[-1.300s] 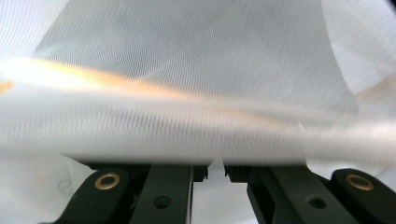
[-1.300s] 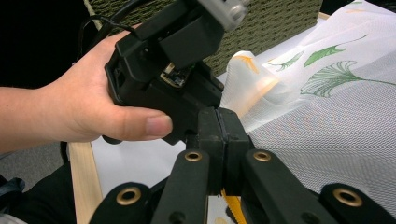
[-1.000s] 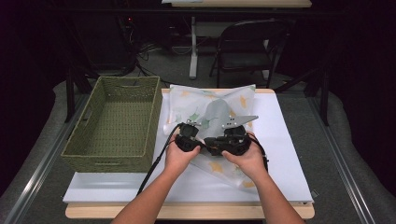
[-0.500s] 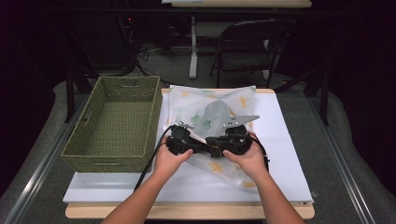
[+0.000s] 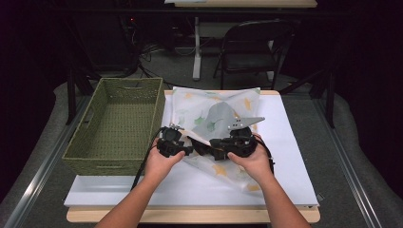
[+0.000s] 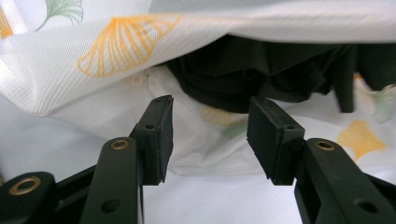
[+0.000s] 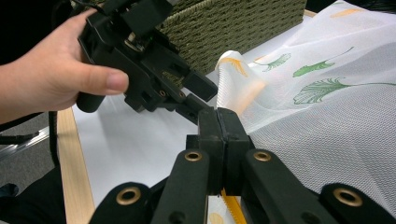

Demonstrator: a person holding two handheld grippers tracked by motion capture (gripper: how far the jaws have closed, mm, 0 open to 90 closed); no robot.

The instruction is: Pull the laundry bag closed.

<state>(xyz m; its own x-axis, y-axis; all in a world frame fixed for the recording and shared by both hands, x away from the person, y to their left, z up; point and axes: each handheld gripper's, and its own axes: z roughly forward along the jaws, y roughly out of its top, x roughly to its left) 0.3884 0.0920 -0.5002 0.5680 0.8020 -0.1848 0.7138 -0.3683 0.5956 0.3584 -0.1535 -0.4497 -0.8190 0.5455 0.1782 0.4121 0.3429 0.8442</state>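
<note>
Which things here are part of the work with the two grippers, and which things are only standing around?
In the work:
- white mesh bag, printed with leaves
- right gripper, shut on the bag's edge
- left gripper, open, facing the bag
- green woven basket, probably

Standing around:
- folding chair
- far table's leg

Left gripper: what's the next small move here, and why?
Probably ease the left gripper forward and close on the cloth edge. Its jaws stand open just short of the fabric, while the right gripper is shut, seemingly on cloth, so the left side hangs free.
</note>
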